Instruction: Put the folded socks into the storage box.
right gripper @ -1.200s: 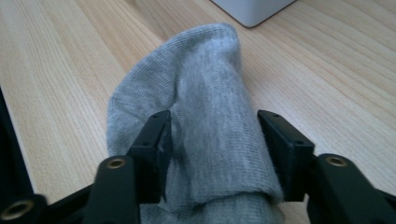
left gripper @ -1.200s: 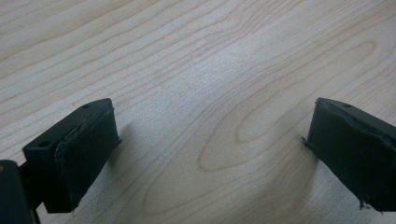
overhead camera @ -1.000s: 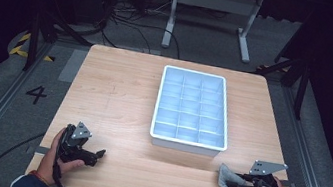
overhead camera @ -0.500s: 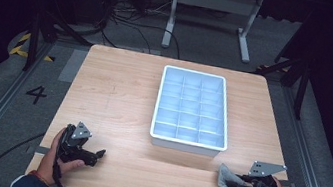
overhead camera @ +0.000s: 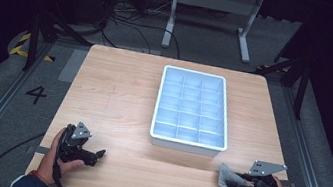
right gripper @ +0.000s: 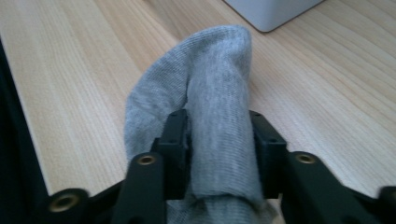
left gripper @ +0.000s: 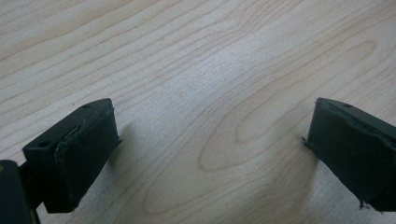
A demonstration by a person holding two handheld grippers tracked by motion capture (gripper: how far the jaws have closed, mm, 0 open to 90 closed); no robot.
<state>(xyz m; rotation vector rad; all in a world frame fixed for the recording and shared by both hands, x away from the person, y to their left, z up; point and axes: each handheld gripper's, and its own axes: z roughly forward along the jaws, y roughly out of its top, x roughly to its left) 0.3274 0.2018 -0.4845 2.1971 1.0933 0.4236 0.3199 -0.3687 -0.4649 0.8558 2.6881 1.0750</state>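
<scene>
Right jaws easing off a touch

My right gripper has just been opening its jaws a little, with the grey sock between them and their pads against its folded cloth; I can see no other change on the table.

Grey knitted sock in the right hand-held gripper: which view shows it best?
The right gripper view: the grey knitted sock is seen close up, bunched between the jaws of the right hand-held gripper, which press its sides. In the high view it is a small grey patch by that gripper at the wooden table's near edge.
</scene>
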